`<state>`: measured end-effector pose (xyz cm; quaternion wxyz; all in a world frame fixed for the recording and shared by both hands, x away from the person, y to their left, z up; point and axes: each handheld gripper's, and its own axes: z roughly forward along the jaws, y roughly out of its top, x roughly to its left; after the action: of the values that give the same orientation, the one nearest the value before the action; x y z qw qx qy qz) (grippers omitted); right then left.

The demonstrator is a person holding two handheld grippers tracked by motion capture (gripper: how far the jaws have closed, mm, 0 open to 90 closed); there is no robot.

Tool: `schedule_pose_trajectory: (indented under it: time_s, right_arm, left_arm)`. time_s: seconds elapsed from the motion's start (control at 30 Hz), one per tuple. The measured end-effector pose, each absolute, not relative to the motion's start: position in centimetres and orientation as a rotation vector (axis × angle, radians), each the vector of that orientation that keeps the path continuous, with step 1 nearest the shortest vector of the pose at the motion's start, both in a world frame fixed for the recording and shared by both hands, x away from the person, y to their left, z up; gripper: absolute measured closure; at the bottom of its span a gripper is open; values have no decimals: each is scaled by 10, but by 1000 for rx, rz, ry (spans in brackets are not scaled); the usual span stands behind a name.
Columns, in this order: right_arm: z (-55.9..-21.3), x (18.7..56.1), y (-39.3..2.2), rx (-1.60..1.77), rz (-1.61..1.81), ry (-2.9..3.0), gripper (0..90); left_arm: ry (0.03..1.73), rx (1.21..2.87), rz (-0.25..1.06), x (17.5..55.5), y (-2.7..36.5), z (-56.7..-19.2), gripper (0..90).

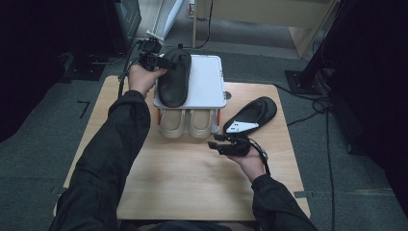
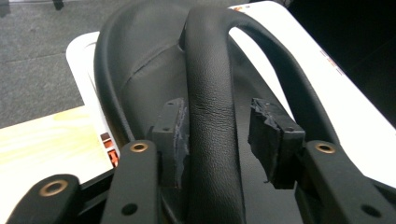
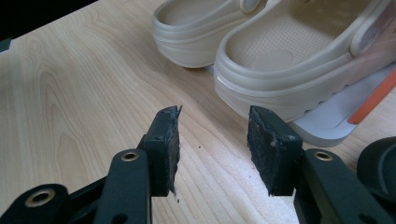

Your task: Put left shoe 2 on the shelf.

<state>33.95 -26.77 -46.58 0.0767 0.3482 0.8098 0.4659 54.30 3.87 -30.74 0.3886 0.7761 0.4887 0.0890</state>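
A black slipper (image 1: 174, 79) lies on top of a white two-level shoe rack (image 1: 207, 82) at the back of the table. My left gripper (image 1: 161, 61) is at the slipper's left side. In the left gripper view the slipper's strap (image 2: 210, 93) runs between the jaws of this gripper (image 2: 219, 121); one pad sits against it and the other stands off with a gap. A second black slipper (image 1: 252, 114) with a white insole patch lies on the table to the right. My right gripper (image 1: 215, 141) hovers just in front of it, open and empty (image 3: 215, 126).
A pair of beige clogs (image 1: 187, 122) sits on the rack's lower level, heels toward me, close ahead of the right gripper (image 3: 289, 56). The wooden table (image 1: 192, 178) has bare room at the front. Cables trail over the grey floor around it.
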Motion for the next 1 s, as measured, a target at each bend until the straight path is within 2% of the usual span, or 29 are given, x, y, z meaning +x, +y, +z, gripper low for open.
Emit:
schedule_pose_trajectory:
  time_s: [0.33,1.0]
  right_arm:
    - [-463,342,-278,1092,1402,2385,531]
    - [-465,362,-324,1204,1325,2265,527]
  left_arm:
    - [1206,1969,220,520,69,-301,476]
    - [1165,1998,253,470,117,-328,468]
